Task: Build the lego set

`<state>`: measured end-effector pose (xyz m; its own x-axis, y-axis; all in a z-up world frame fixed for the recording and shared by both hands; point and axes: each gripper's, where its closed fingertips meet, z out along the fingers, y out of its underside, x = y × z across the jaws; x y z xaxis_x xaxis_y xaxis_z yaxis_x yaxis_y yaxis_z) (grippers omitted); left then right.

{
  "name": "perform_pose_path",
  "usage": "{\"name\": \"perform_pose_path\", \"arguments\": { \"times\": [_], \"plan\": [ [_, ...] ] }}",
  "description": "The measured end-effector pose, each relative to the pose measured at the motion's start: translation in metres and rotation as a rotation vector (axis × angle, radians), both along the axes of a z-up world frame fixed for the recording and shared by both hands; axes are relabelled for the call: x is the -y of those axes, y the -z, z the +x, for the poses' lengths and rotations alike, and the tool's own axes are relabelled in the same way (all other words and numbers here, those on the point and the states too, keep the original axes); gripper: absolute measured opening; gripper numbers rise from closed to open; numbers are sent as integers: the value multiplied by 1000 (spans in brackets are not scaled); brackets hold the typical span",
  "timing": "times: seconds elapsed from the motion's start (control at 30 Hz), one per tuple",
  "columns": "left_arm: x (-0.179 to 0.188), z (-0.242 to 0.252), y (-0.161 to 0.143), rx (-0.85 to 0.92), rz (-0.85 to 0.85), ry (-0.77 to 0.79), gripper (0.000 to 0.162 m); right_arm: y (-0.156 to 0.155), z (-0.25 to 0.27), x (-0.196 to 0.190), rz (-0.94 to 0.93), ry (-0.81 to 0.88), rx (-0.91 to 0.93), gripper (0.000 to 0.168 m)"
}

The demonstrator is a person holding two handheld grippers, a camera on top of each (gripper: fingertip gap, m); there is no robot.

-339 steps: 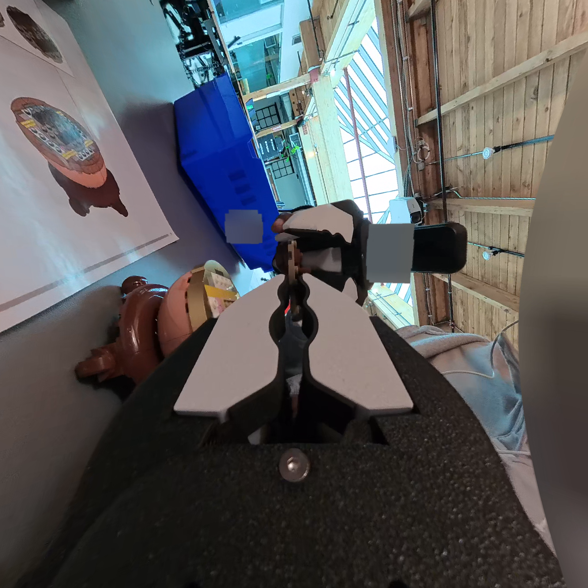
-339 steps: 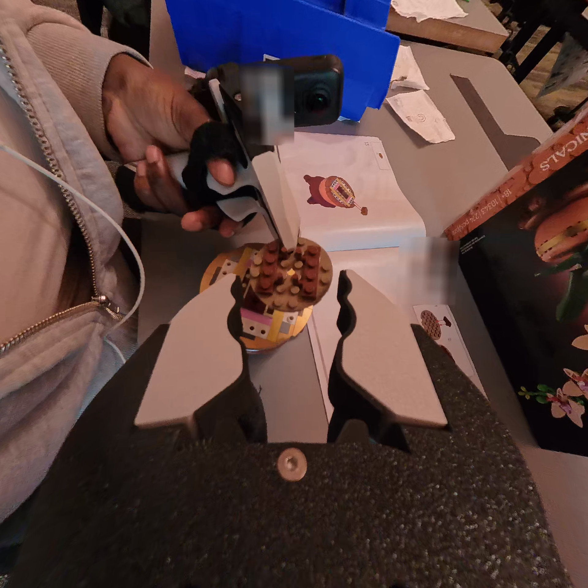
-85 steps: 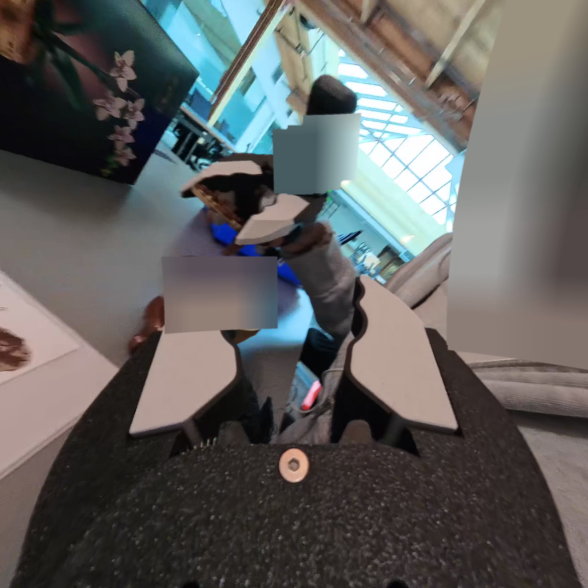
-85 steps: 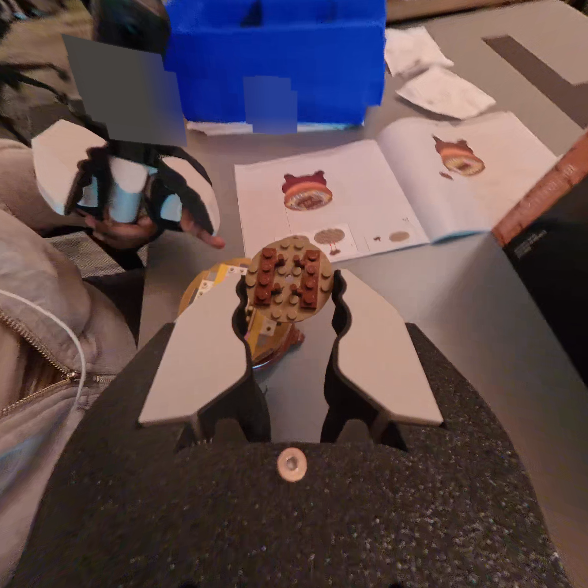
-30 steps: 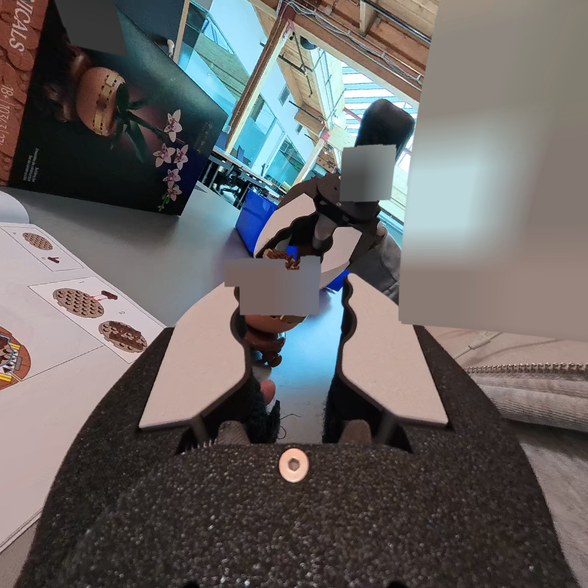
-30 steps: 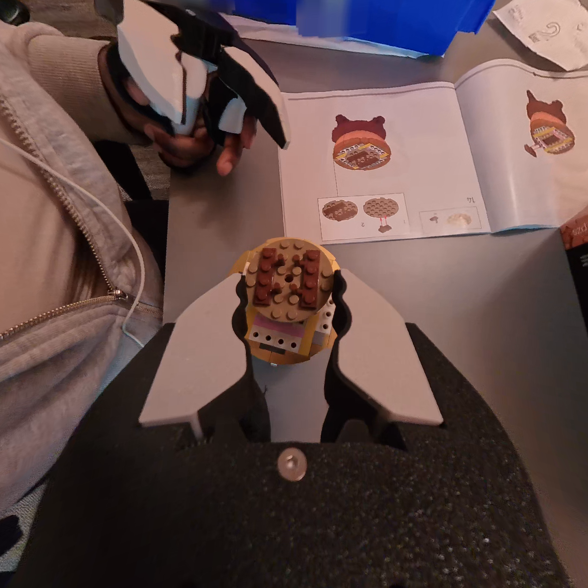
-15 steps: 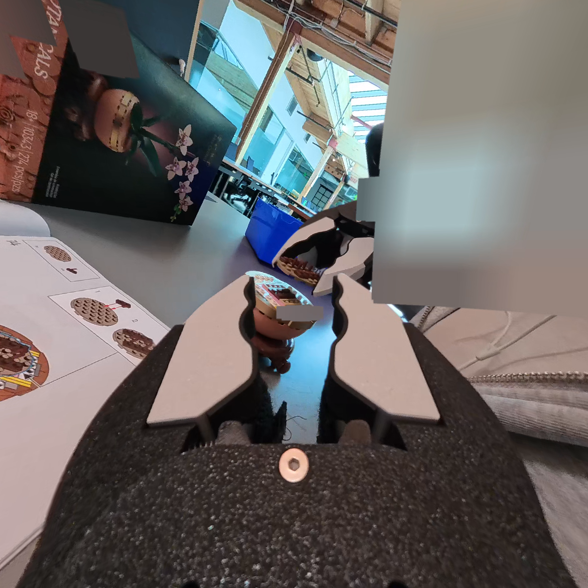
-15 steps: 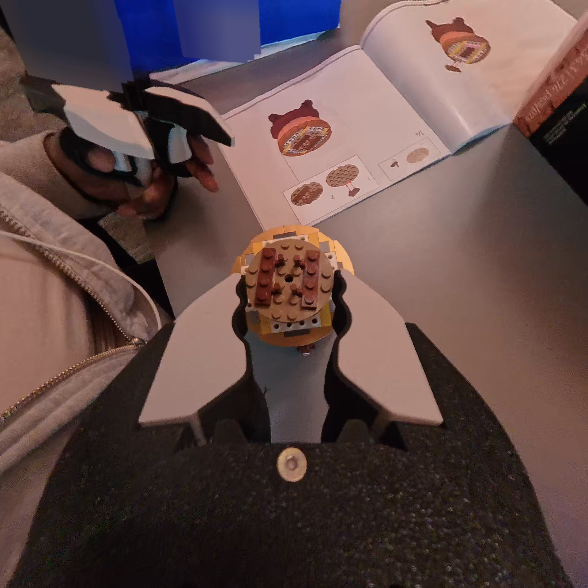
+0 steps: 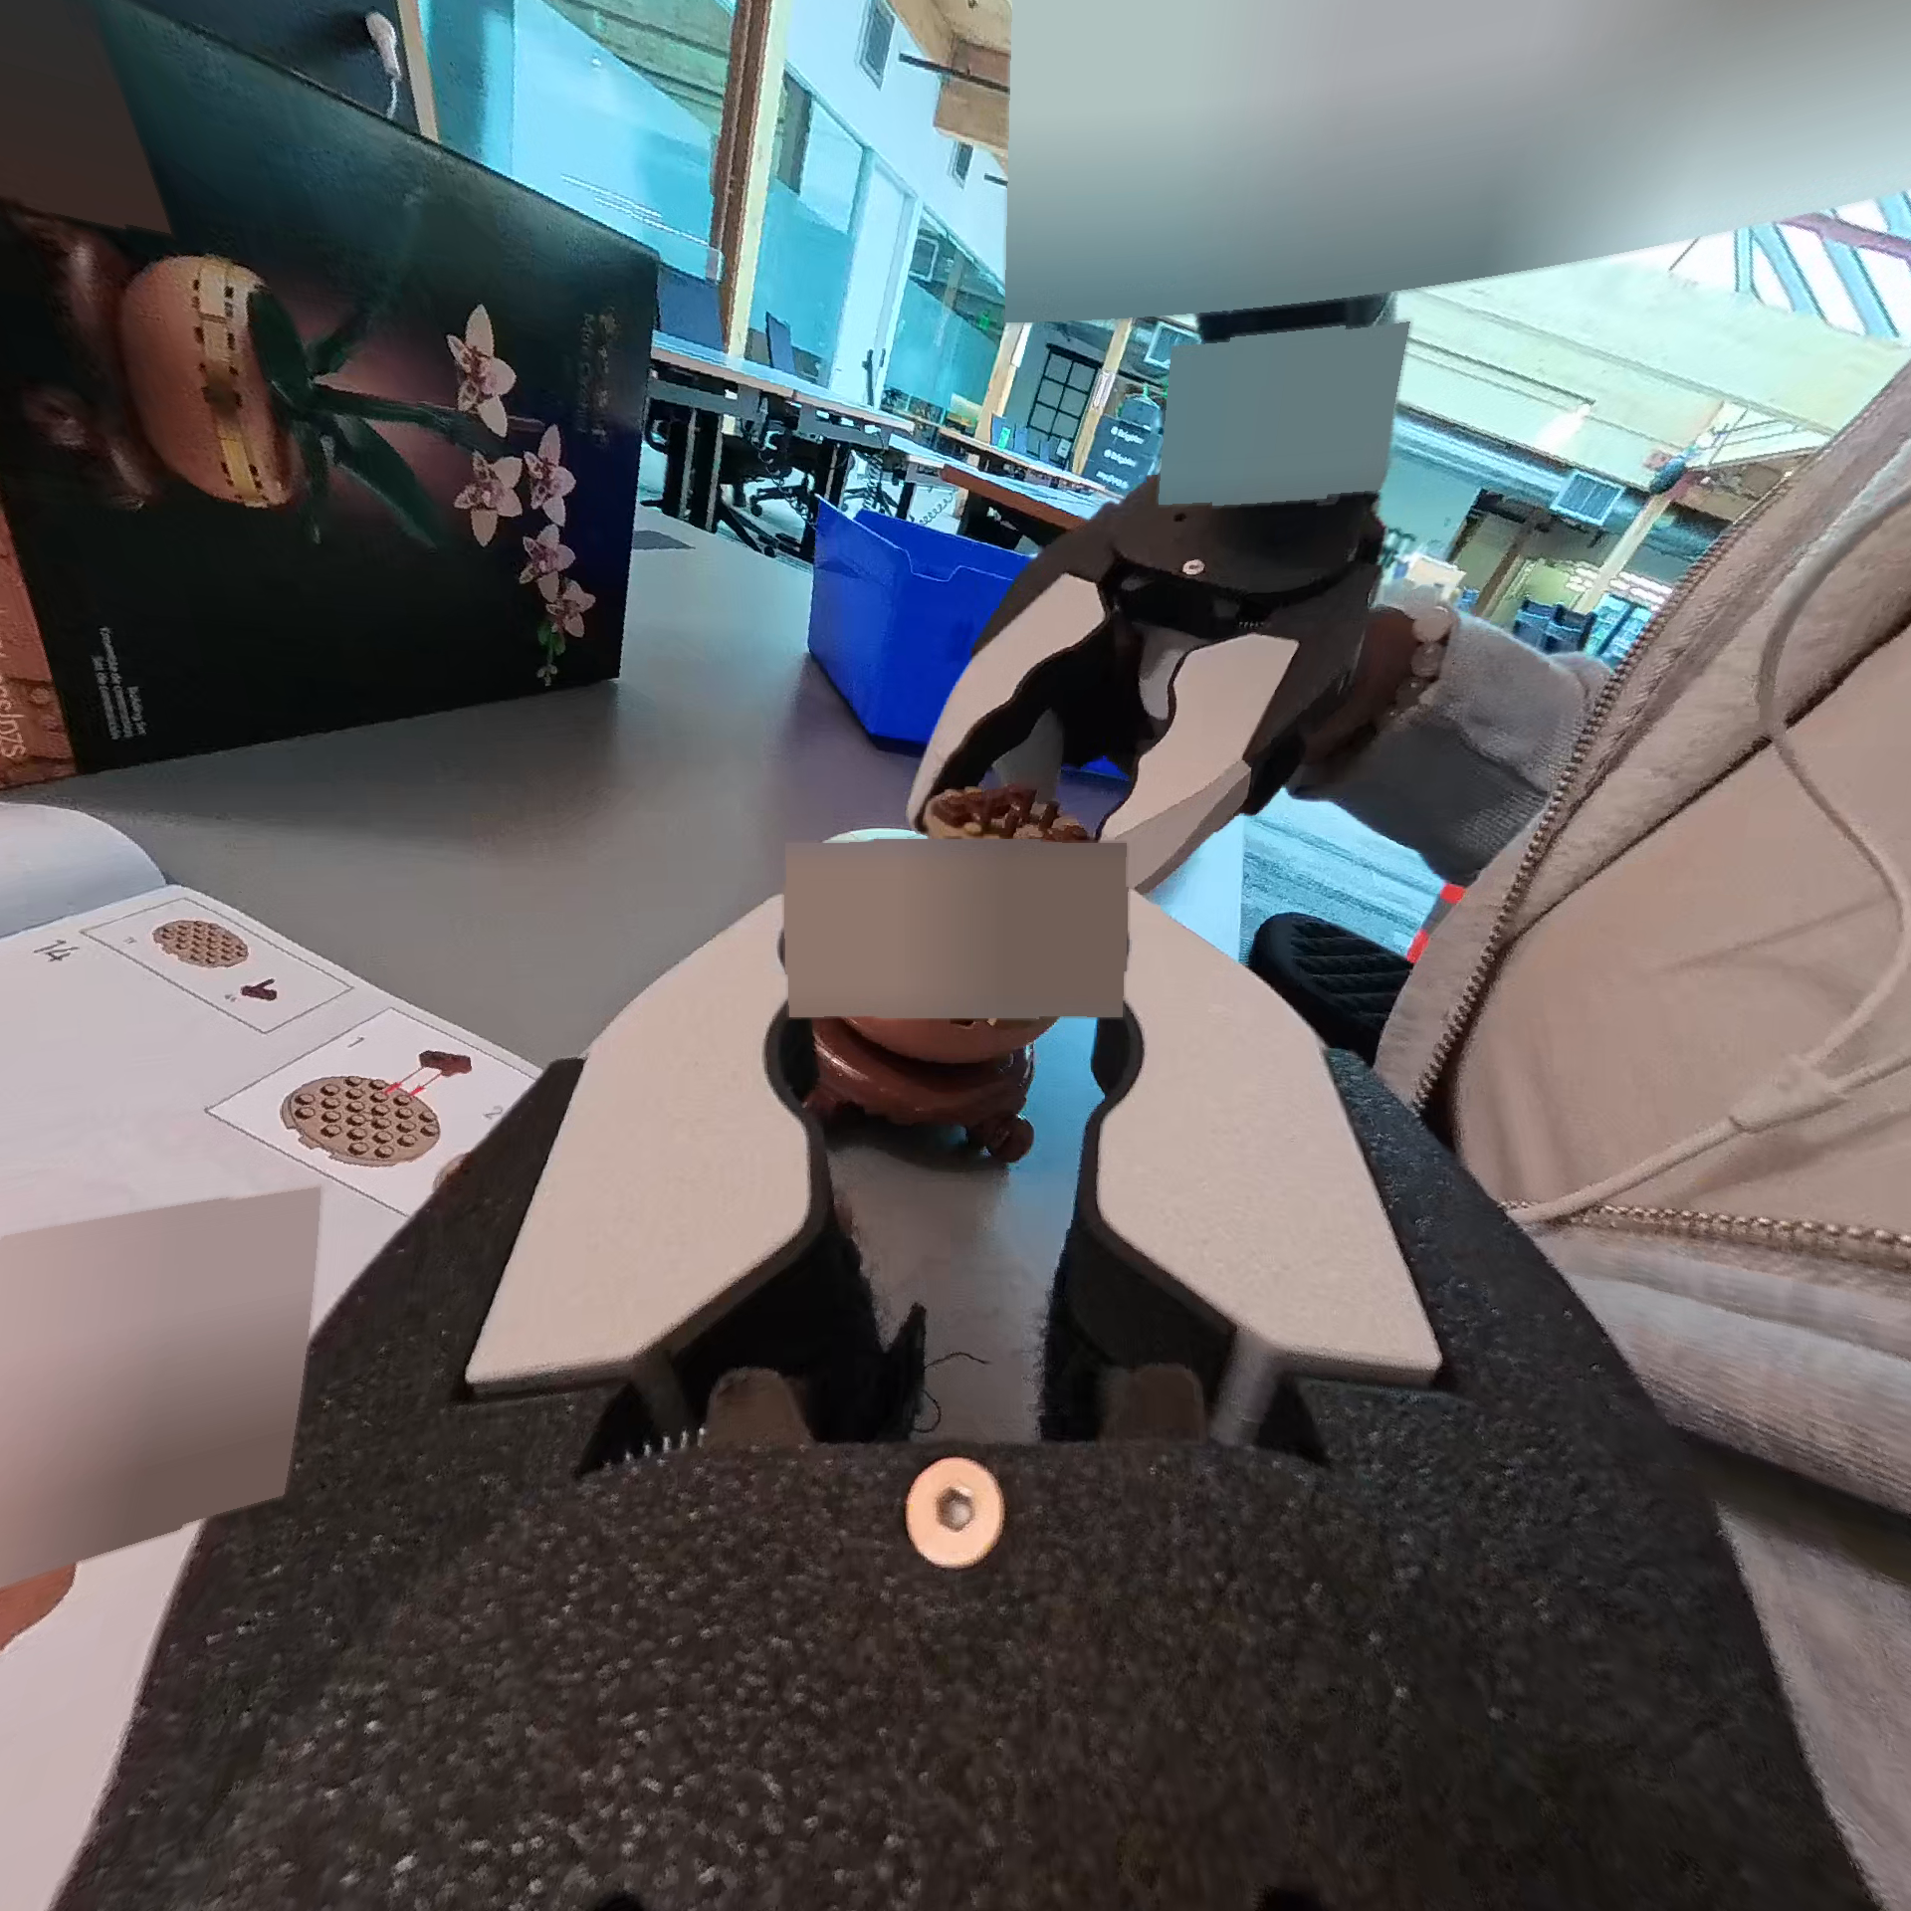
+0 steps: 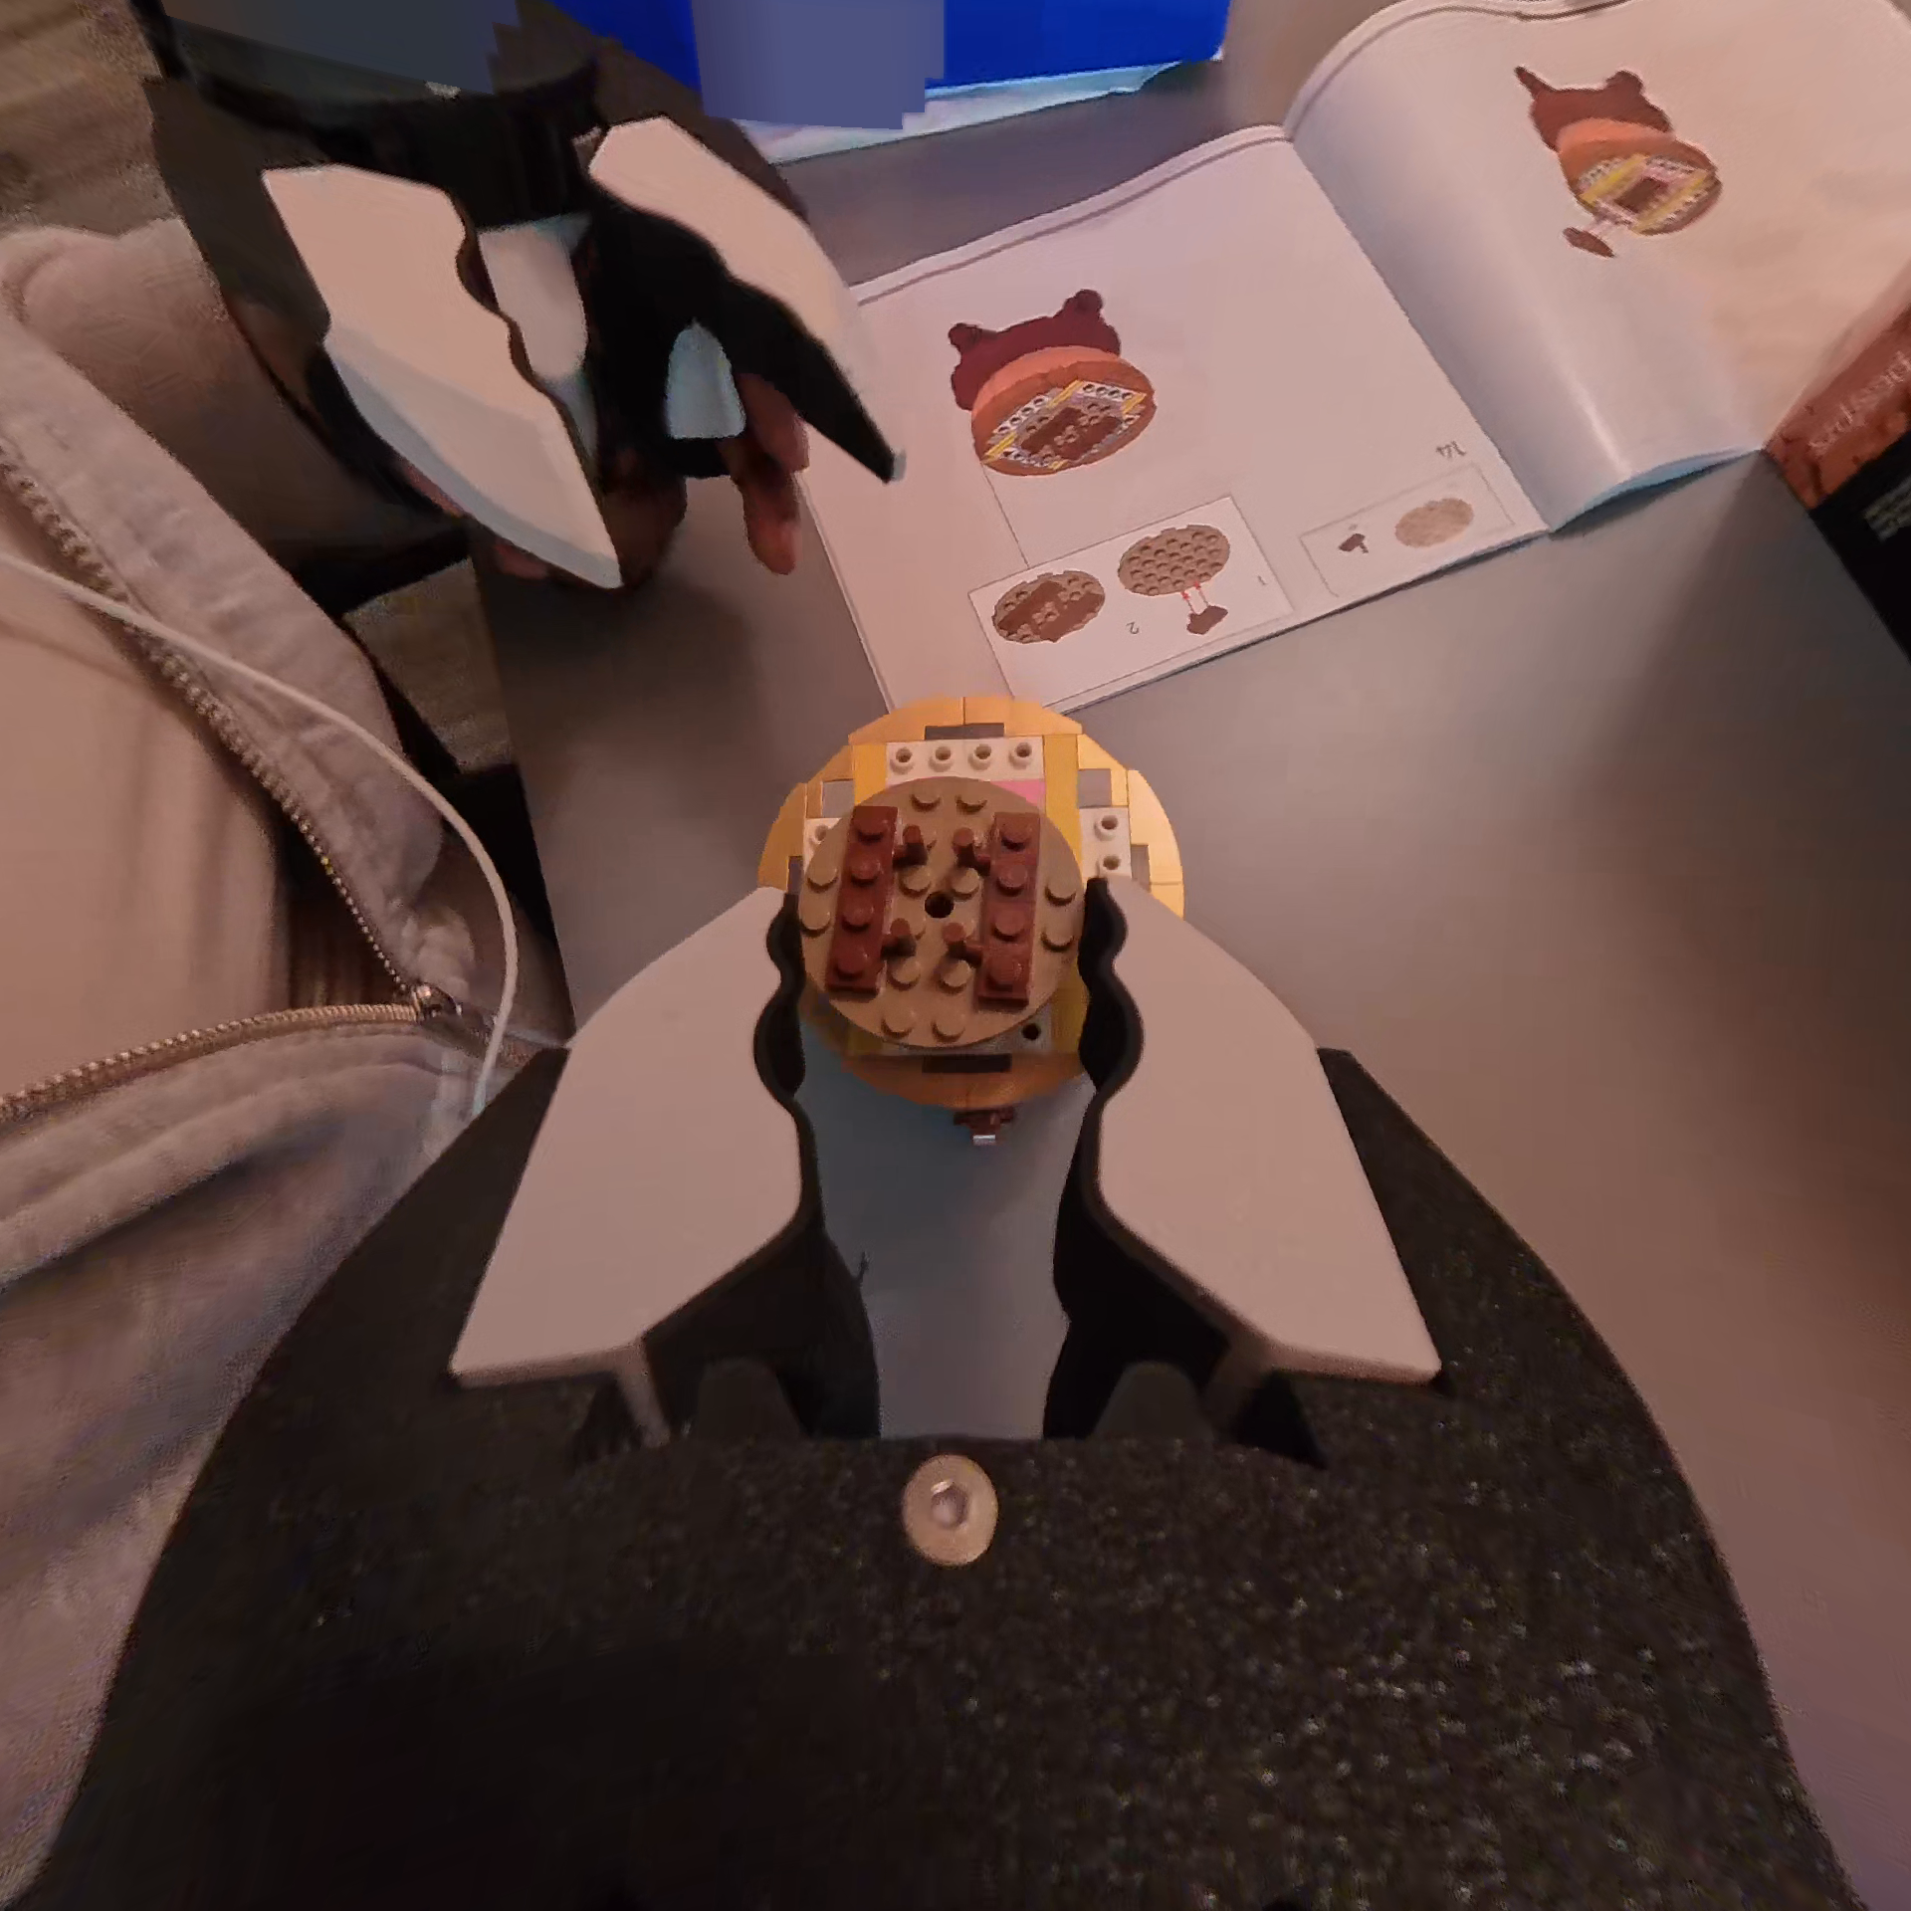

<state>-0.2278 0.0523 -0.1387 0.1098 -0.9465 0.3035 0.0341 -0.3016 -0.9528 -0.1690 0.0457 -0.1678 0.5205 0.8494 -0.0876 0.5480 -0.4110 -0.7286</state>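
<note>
item: round tan plate [image 10: 936, 923] with two brown strips, studs up, clamped at its rim by right gripper [image 10: 936, 931], fingers at 3 and 9 o'clock; strips run 12 to 6 o'clock, plate itself has no long axis

position: directly above gold-topped pot model [image 10: 1127, 827] on grey table [image 10: 1448, 827], contact not discernible; likely next move straight down

left gripper [image 10: 745, 517]: at 11 o'clock, well apart, spread wide, empty

reference: instruction booklet [image 10: 1293, 310] at 1 o'clock

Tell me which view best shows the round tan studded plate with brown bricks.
The right wrist view: the round tan studded plate faces the camera between the right gripper fingers. The left wrist view shows only its far edge, side-on.
</note>
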Motion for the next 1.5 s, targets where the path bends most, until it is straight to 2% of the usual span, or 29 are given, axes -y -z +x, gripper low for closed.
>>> {"name": "perform_pose_path", "arguments": {
  "times": [0.13, 0.53, 0.8, 1.5],
  "plan": [
    [2, 0, 3, -42, 20, 6, 53, 5, -1, -4, -18, -69, 47, 51],
    [7, 8, 10, -110, 53, 72, 45, 6, -5, -7, -59, -170, 156, 51],
    [7, 9, 14, -138, 72, 81, 44, 8, -6, -10, -68, -166, 204, 51],
    [0, 5, 11, -95, 25, 56, 43, 8, -6, -12, -66, -144, 182, 51]
  ]
}}
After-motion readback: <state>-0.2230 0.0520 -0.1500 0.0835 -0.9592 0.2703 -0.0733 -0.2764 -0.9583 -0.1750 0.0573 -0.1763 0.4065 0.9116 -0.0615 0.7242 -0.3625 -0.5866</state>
